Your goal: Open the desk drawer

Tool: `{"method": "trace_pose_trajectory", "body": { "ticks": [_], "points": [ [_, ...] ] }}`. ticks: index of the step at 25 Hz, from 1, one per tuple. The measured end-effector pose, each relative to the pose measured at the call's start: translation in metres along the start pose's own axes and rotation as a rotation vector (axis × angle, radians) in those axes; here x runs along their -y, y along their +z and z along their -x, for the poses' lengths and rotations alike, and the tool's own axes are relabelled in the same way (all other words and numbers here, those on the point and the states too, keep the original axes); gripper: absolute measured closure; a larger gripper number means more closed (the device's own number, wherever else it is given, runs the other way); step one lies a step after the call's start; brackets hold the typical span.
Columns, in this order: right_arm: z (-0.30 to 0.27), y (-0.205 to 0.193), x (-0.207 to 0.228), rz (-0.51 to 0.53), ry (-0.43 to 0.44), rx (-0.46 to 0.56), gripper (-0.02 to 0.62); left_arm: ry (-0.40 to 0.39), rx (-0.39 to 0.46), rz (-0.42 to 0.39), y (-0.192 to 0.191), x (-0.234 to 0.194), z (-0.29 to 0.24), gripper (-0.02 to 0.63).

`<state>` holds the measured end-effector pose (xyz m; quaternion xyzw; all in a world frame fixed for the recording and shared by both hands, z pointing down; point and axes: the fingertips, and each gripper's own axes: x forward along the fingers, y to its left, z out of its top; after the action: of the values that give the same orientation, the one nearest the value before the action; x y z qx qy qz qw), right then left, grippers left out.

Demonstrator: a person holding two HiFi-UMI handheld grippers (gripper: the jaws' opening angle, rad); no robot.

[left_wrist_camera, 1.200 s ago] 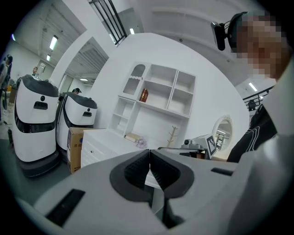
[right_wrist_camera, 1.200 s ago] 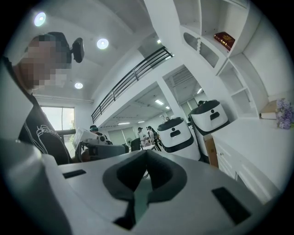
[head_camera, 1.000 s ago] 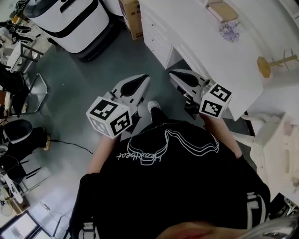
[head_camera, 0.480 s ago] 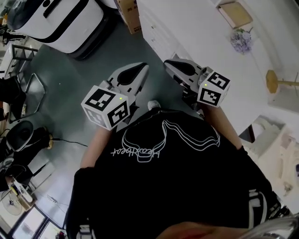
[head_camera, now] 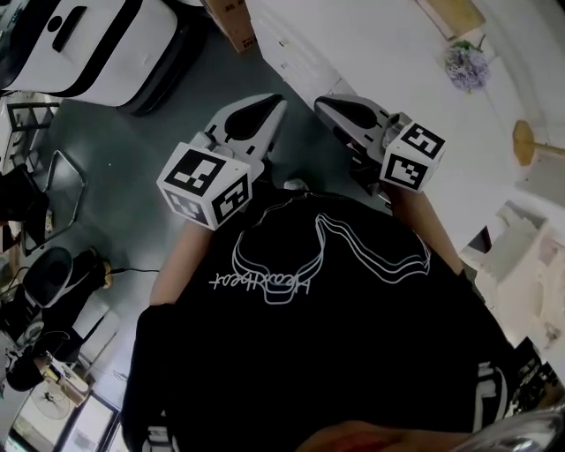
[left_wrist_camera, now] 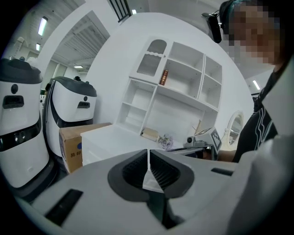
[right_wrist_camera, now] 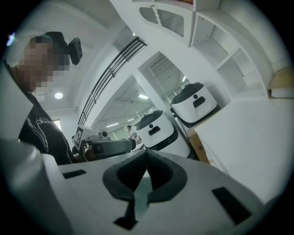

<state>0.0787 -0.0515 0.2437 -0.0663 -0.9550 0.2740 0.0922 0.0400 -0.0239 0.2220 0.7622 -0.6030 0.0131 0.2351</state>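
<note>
The white desk (head_camera: 380, 53) runs across the upper right of the head view, its drawer fronts (head_camera: 291, 55) facing the grey floor. My left gripper (head_camera: 275, 101) and right gripper (head_camera: 322, 103) are held side by side in front of my chest, a little short of the drawers and touching nothing. In the left gripper view the jaws (left_wrist_camera: 148, 153) meet at their tips with nothing between them, and the desk's drawer side (left_wrist_camera: 94, 153) lies ahead. In the right gripper view the jaws (right_wrist_camera: 146, 153) also meet and hold nothing, with the desk top (right_wrist_camera: 248, 133) at the right.
A cardboard box (head_camera: 231, 22) and a white robot unit (head_camera: 97, 40) stand on the floor left of the desk. A chair (head_camera: 53, 177) and cables are at far left. Purple flowers (head_camera: 466, 64) and a wooden stand (head_camera: 530, 137) sit on the desk; a shelf unit (left_wrist_camera: 174, 92) rises behind.
Both grippers have moved together up the head view toward the desk's drawer side, and the view has swung with them. Their jaws stay closed and empty.
</note>
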Motion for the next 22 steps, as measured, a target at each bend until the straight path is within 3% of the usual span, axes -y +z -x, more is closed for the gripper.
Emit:
{"method": "trace_pose_trajectory", "body": {
  "ticks": [6, 11, 15, 22],
  "points": [
    [-0.019, 0.008, 0.041, -0.066, -0.108, 0.037, 0.589, -0.055, -0.049, -0.025, 0.004, -0.051, -0.036, 0.6],
    [-0.039, 0.016, 0.077, -0.121, -0.196, 0.077, 0.589, -0.07, -0.088, -0.108, 0.006, -0.107, -0.07, 0.6],
    [-0.054, 0.01, 0.102, -0.185, -0.284, 0.116, 0.589, -0.118, -0.159, -0.121, -0.011, -0.149, -0.099, 0.6],
    [-0.057, -0.012, 0.132, -0.274, -0.384, 0.169, 0.589, -0.16, -0.259, -0.23, -0.052, -0.18, -0.152, 0.574]
  ]
}}
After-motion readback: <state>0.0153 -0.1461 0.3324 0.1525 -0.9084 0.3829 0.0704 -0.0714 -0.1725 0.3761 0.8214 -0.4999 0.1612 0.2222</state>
